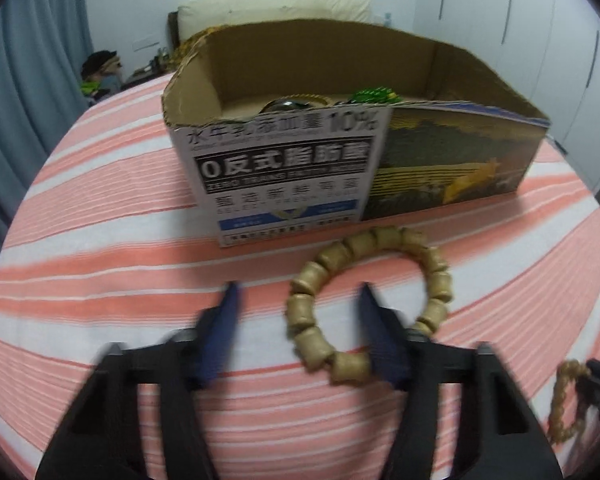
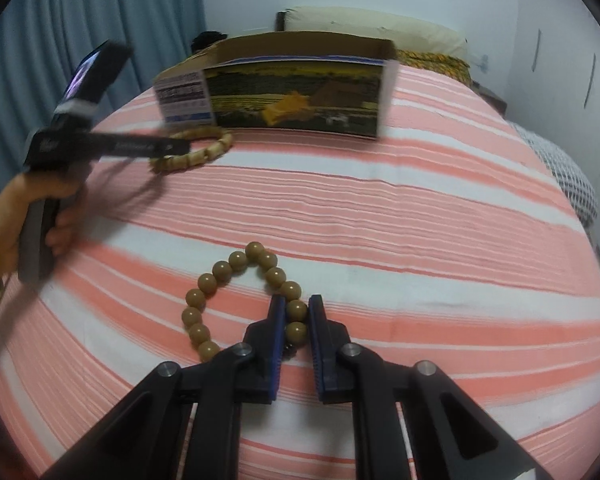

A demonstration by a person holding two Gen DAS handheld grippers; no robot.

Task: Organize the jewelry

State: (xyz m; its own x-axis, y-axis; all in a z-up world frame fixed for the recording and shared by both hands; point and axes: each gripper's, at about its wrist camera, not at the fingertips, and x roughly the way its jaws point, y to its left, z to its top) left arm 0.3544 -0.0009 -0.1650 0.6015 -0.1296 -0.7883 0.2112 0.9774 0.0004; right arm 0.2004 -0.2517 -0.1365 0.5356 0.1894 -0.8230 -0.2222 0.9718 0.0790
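Observation:
A bracelet of pale barrel-shaped wooden beads point(image 1: 364, 304) lies on the striped bedsheet in front of an open cardboard box point(image 1: 284, 176). My left gripper point(image 1: 298, 300) is open, its fingers astride the bracelet's left arc. In the right wrist view this bracelet point(image 2: 196, 152) lies by the box point(image 2: 292, 96), under the left gripper's arm. A bracelet of round brown beads point(image 2: 240, 296) lies on the sheet. My right gripper point(image 2: 296, 306) is closed around its right side, the beads between the blue pads. This bracelet shows at the lower right of the left view point(image 1: 564, 404).
The box holds a dark round item point(image 1: 288, 105) and a green piece of jewelry point(image 1: 374, 94). The pink and white striped sheet point(image 2: 380, 220) covers the bed. A pillow point(image 2: 380, 28) lies behind the box. Curtains point(image 2: 100, 20) hang at the left, and wardrobe doors point(image 1: 540, 40) stand at the right.

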